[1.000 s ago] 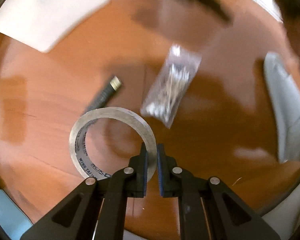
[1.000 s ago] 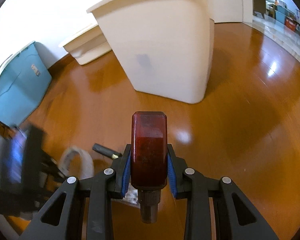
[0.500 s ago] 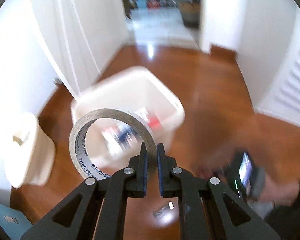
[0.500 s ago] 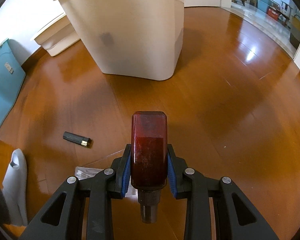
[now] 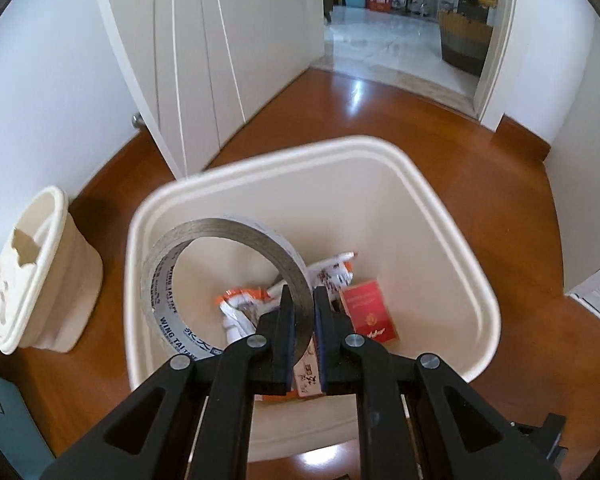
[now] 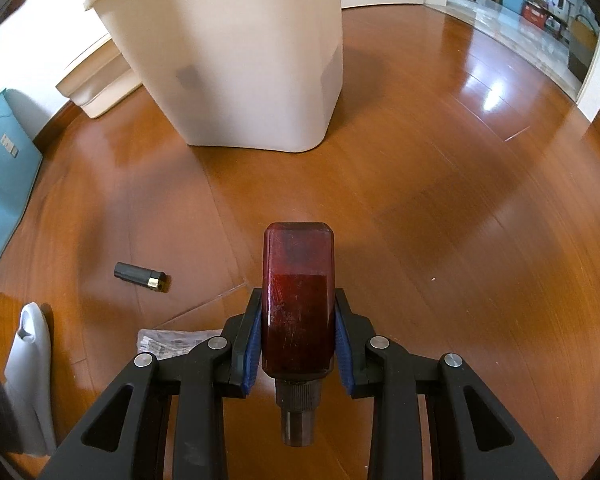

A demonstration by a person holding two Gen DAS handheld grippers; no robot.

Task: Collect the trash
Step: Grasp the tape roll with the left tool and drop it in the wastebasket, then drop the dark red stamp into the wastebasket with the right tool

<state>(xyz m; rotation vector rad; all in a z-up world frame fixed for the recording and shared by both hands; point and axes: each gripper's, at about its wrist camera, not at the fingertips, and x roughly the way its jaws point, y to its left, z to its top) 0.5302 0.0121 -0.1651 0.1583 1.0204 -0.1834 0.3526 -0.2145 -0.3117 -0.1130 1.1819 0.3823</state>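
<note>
Your left gripper [image 5: 303,312] is pinched tight on the tape roll's [image 5: 220,280] band, hanging right above the open trash bin [image 5: 452,240], so let go. Right gripper [image 6: 298,332] is clamped on the red bottle [image 6: 299,300], bin [image 6: 236,52] straight ahead.

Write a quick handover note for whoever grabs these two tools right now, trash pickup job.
Left tool: shut on the tape roll, held above the open bin.
Right tool: shut on a dark red bottle, neck toward the camera, above the floor, short of the bin.
Done: a red box and wrappers lie in the bin.
Left: drop the roll, bin the bottle, then collect the black lighter and clear packet from the floor.
</note>
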